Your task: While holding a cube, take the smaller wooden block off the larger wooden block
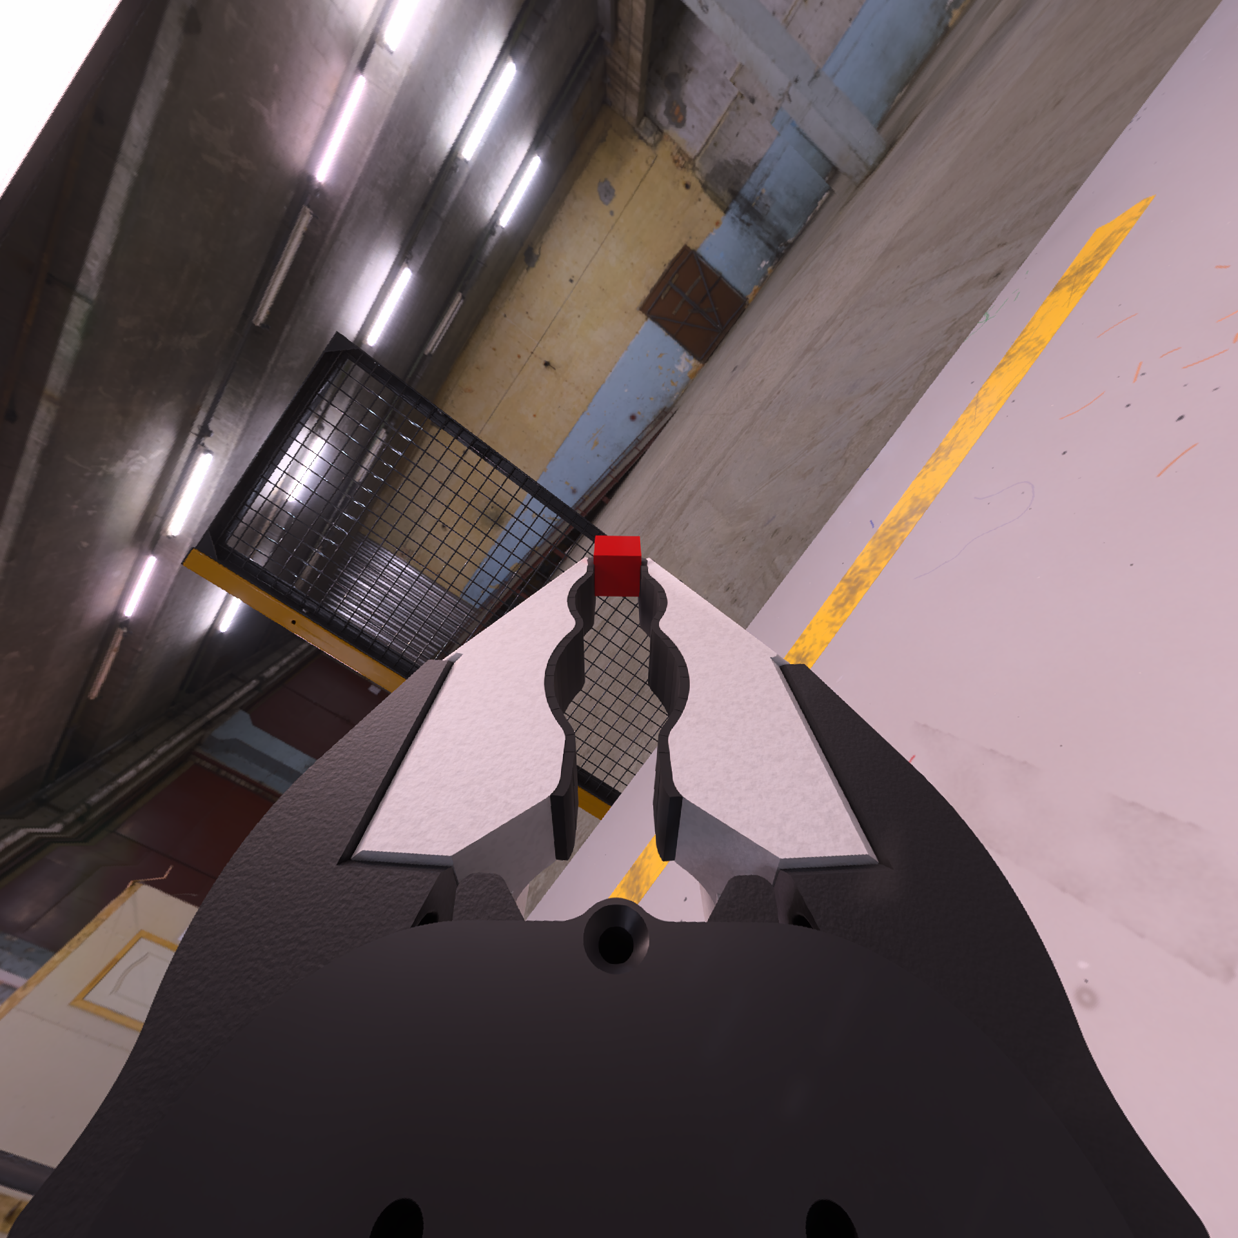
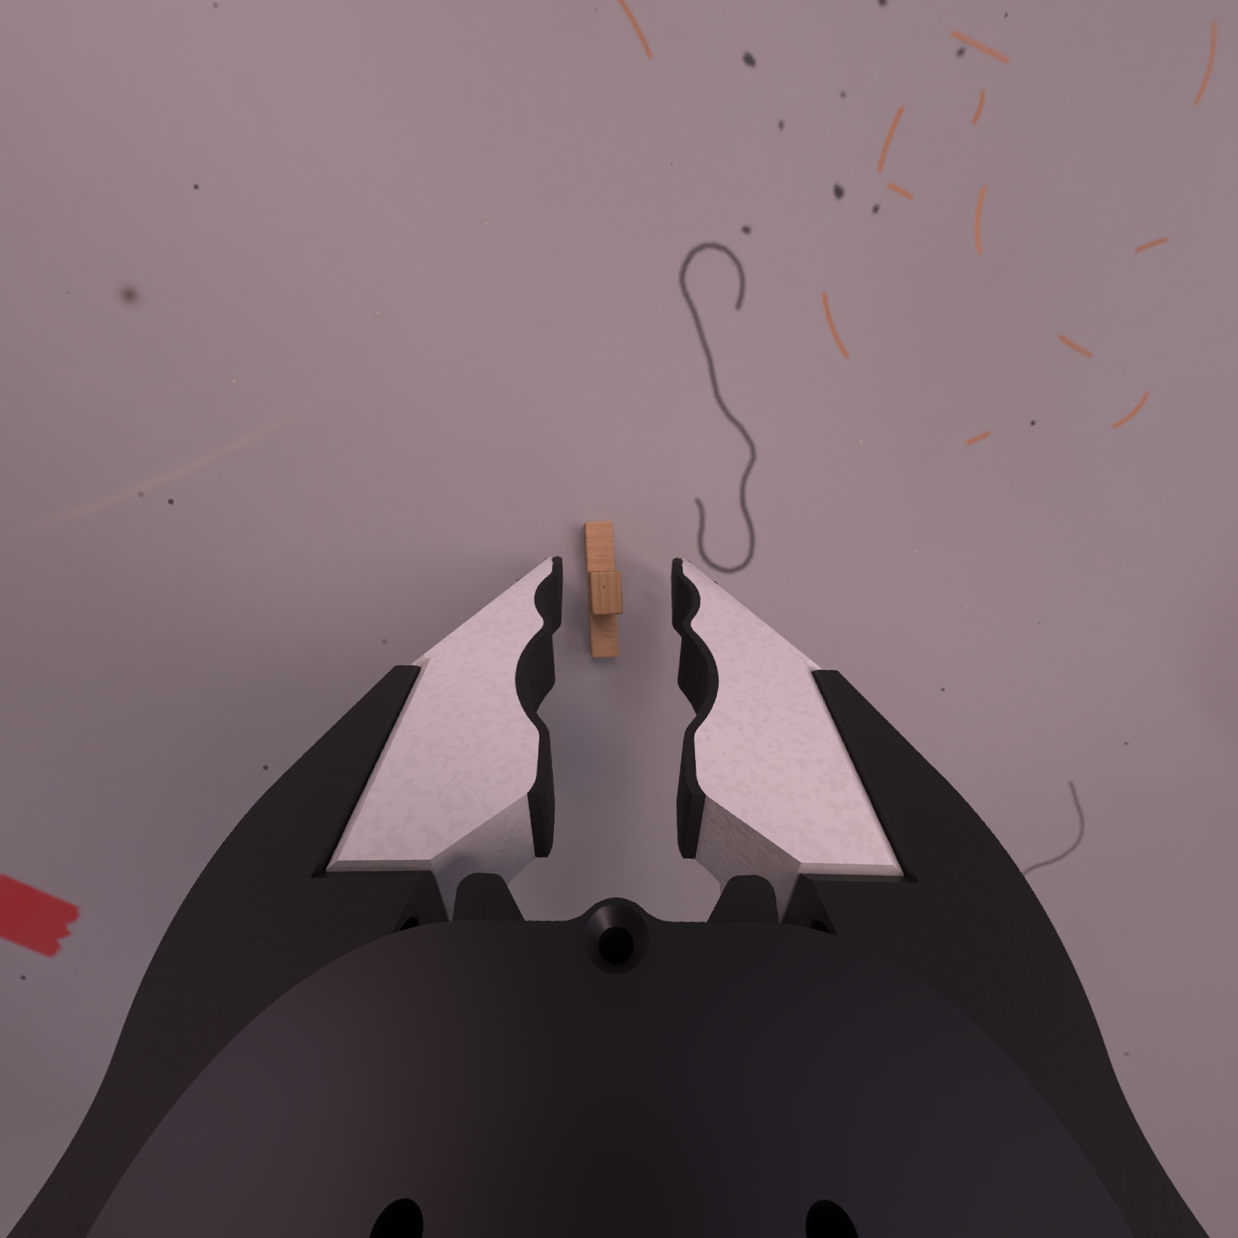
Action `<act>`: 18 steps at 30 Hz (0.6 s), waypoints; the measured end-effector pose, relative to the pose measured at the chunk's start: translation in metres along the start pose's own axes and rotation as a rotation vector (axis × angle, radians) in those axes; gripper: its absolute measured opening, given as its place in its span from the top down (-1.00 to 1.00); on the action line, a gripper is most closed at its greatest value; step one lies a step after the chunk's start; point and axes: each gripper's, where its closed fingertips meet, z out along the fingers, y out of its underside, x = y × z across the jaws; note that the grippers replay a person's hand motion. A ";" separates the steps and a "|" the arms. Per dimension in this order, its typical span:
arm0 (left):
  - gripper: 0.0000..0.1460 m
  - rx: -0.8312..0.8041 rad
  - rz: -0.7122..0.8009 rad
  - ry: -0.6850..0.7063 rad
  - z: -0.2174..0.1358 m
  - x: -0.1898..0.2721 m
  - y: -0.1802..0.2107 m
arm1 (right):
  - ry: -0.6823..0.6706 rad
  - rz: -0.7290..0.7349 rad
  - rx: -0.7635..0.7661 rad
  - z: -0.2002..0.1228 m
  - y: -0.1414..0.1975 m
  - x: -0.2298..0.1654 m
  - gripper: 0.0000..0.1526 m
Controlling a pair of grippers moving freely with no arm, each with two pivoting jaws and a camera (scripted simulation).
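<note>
- Pinching a small red cube (image 1: 617,566) at the very tips of its fingers, the left gripper (image 1: 617,569) has its jaws closed on it, one fingertip pressed to each side of the cube.
- Behind the cube, in the left wrist view, stands a black wire-mesh cage (image 1: 375,509) with a yellow base rail, against a yellow and blue wall (image 1: 603,281); lit tube lamps (image 1: 489,110) run along the ceiling, and the whole scene appears tilted.
- On the right of that view lies the pale desk (image 1: 1072,603), crossed by a worn yellow stripe (image 1: 965,429) and marked with thin orange and blue scribbles.
- The right gripper (image 2: 615,569) points down at the desk (image 2: 335,301) with its jaws open and nothing between the pads.
- The larger wooden block (image 2: 601,546), a long narrow piece, lies flat on the desk, seen in the gap between the two fingertips (image 2: 546,583) and running lengthwise along the line of the fingers.
- The smaller wooden block (image 2: 605,592) sits on top of the larger one at about its middle, shifted slightly to the right so that its edge overhangs.
- Neither fingertip touches either block; both blocks appear nearer the left finger than the right one.
- A dark curly line (image 2: 727,415) is drawn on the desk just right of the blocks, short orange strokes (image 2: 891,137) scatter toward the upper right, and a red patch (image 2: 33,914) shows at the left edge.
</note>
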 end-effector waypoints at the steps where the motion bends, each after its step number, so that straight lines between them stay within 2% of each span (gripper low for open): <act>1: 0.84 0.002 -0.001 0.000 0.000 0.000 0.000 | -0.008 0.014 -0.004 0.002 0.000 0.000 0.61; 4: 0.84 0.004 0.000 0.005 0.001 0.001 0.000 | -0.046 0.001 -0.004 0.003 0.000 -0.006 0.71; 10: 0.84 0.009 0.023 -0.008 -0.003 -0.001 -0.005 | -0.026 -0.058 -0.039 -0.007 0.007 -0.003 0.90; 13: 0.84 0.020 0.022 -0.016 -0.005 -0.004 -0.007 | -0.067 -0.050 0.083 -0.029 -0.001 -0.002 0.90; 18: 0.84 0.025 0.028 -0.015 -0.004 -0.002 -0.008 | -0.120 -0.053 0.381 -0.086 -0.019 0.001 0.90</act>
